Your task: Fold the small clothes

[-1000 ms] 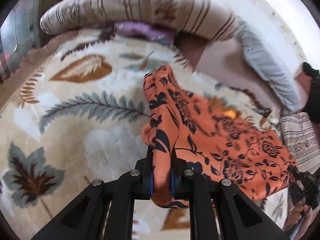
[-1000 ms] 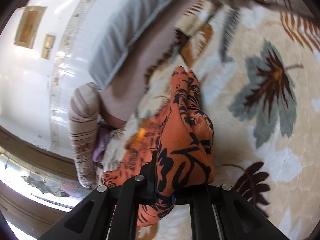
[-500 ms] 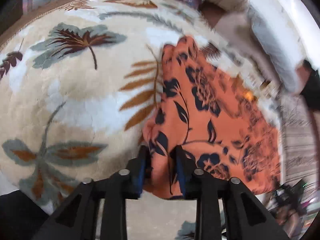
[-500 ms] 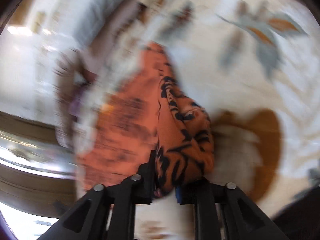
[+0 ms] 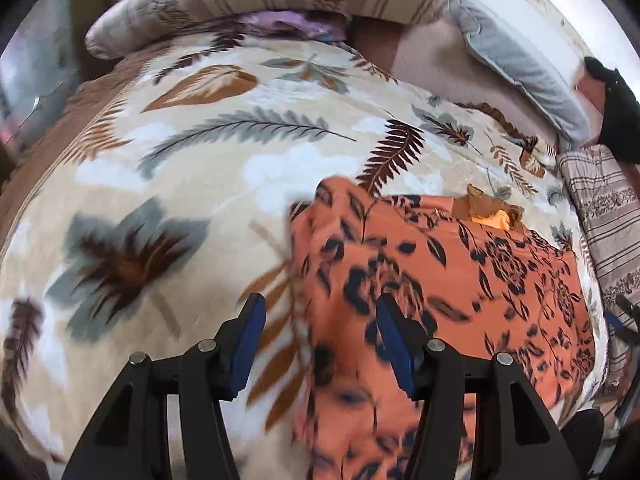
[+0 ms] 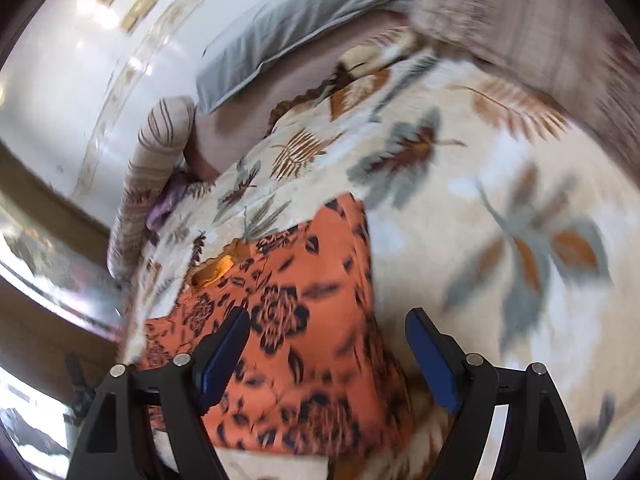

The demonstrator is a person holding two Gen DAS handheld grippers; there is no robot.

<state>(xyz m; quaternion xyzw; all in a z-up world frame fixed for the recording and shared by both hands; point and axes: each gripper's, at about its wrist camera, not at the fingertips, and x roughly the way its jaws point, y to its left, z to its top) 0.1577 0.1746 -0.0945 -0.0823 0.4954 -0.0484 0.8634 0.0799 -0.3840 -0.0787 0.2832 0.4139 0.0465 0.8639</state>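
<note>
An orange garment with a black flower print (image 5: 460,280) lies spread flat on a cream leaf-patterned blanket (image 5: 192,208). It also shows in the right wrist view (image 6: 304,320). My left gripper (image 5: 318,344) is open and empty, hovering over the garment's left edge. My right gripper (image 6: 328,360) is open and empty, hovering over the garment's right edge. A small orange-yellow fold (image 5: 490,216) shows at the garment's far edge.
A striped rolled quilt (image 5: 256,4) and a grey pillow (image 5: 520,68) lie along the far side by a white wall. A striped cloth (image 5: 604,216) lies at the right. A purple cloth (image 5: 288,24) sits under the quilt.
Both grippers held the bunched garment, carried it down onto the blanket, then opened and let go. The garment now lies flat instead of hanging gathered.
</note>
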